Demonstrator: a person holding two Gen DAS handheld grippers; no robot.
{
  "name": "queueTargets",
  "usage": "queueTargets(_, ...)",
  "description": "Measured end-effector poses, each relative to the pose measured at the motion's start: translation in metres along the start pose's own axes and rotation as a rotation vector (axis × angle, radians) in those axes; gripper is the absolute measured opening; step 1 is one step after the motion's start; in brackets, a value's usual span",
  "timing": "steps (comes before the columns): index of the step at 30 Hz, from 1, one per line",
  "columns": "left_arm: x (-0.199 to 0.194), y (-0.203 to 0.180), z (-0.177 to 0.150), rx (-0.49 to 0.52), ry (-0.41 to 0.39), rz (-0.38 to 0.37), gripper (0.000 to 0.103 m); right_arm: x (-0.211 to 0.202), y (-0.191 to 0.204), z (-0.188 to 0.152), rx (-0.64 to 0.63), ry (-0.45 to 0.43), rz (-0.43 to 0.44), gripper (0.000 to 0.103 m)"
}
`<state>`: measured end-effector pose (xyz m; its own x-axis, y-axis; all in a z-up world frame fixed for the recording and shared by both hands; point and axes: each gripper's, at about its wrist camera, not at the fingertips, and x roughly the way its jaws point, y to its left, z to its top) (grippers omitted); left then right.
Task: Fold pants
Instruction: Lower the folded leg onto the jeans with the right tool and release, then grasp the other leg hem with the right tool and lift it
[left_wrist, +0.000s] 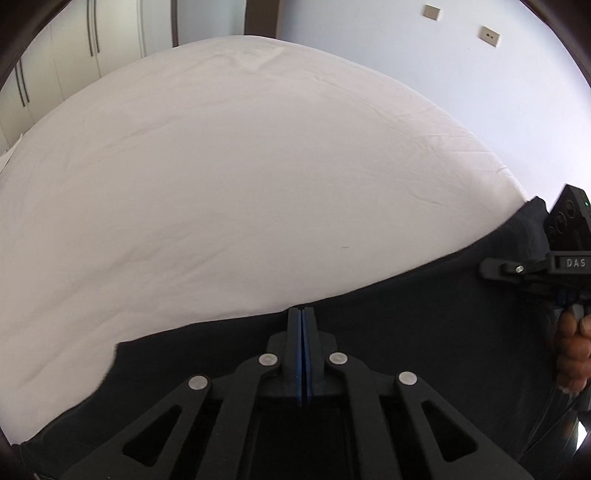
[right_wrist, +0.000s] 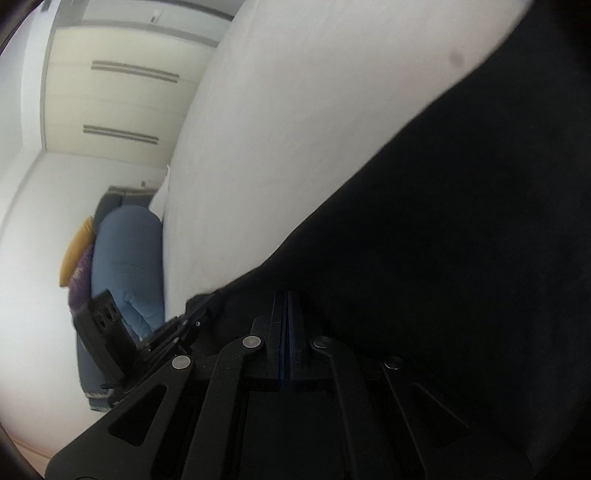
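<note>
The black pants (left_wrist: 424, 325) stretch across the near side of the white bed (left_wrist: 240, 184), their far edge running as a straight line from left to right. My left gripper (left_wrist: 302, 314) is shut, its blue pads pinching that edge. At the right, my right gripper (left_wrist: 487, 267) is held by a hand (left_wrist: 570, 347) and meets the same edge. In the blurred right wrist view the pants (right_wrist: 461, 221) fill the right side. My right gripper (right_wrist: 287, 295) is shut with the dark cloth around its tips. The left gripper (right_wrist: 199, 301) grips the edge at lower left.
Wardrobe doors (left_wrist: 74, 55) stand beyond the bed's far left, and a pale wall with two sockets (left_wrist: 489, 35) lies on the right. A blue cushion (right_wrist: 125, 258) with yellow and purple ones rests on the floor beside the bed.
</note>
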<state>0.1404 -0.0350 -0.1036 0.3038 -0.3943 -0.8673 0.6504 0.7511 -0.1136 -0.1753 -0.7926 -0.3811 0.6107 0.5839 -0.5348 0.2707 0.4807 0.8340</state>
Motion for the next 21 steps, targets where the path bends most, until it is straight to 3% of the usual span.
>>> queueTargets(4, -0.010, 0.075, 0.001, -0.140, -0.008, 0.112, 0.005, -0.071, -0.041, 0.032, 0.080, -0.220, -0.064, 0.000)
queueTargets(7, -0.028, 0.106, 0.000, -0.191, -0.028, 0.207, 0.005, -0.139, -0.063, 0.047, 0.134, -0.354, -0.145, 0.000)
queueTargets(8, -0.041, 0.114, -0.004, -0.203, -0.051, 0.223, 0.005, -0.154, -0.058, 0.047, 0.123, -0.389, -0.191, 0.000)
queueTargets(9, -0.057, 0.118, -0.010, -0.226, -0.085, 0.212, 0.005, -0.164, -0.052, 0.046, 0.110, -0.408, -0.196, 0.007)
queueTargets(10, -0.069, 0.115, -0.017, -0.241, -0.112, 0.188, 0.009, -0.169, -0.042, 0.041, 0.096, -0.406, -0.165, 0.007)
queueTargets(13, -0.082, 0.081, -0.045, -0.209, -0.123, 0.187, 0.035, -0.145, 0.001, 0.001, -0.017, -0.277, 0.005, 0.007)
queueTargets(16, -0.085, 0.038, -0.082, -0.204, -0.119, 0.167, 0.037, -0.081, 0.038, -0.050, -0.099, -0.059, 0.175, 0.007)
queueTargets(17, -0.084, 0.029, -0.096, -0.204, -0.111, 0.174, 0.038, -0.057, 0.042, -0.068, -0.106, 0.010, 0.193, 0.007)
queueTargets(19, -0.064, 0.012, -0.118, -0.186, -0.045, 0.200, 0.038, -0.016, 0.040, -0.096, -0.113, 0.129, 0.147, 0.007)
queueTargets(21, -0.048, 0.012, -0.136, -0.169, -0.084, 0.215, 0.038, 0.005, 0.023, -0.111, -0.115, 0.155, 0.051, 0.000)
